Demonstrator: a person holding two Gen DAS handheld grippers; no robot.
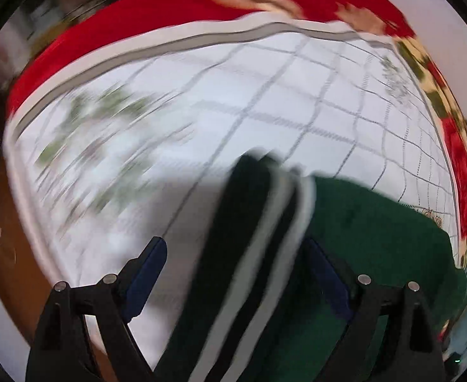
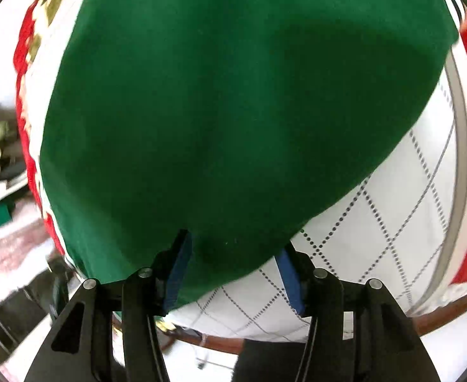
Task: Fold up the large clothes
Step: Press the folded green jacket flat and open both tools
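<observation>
Green garment (image 2: 220, 111) on white quilted bedspread (image 1: 265, 95)

Left wrist cam: looks forward-down past fingers, close over quilted bedcover (image 1: 265, 102), motion-blurred. Right wrist cam: same angle, very close, green garment (image 2: 233, 111) fills view. Shared: garment, bedcover, red border.

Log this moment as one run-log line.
left tool: open, striped cuff between fingers | right tool: open, straddling green garment edge | garment on white quilt | left view blurred
</observation>
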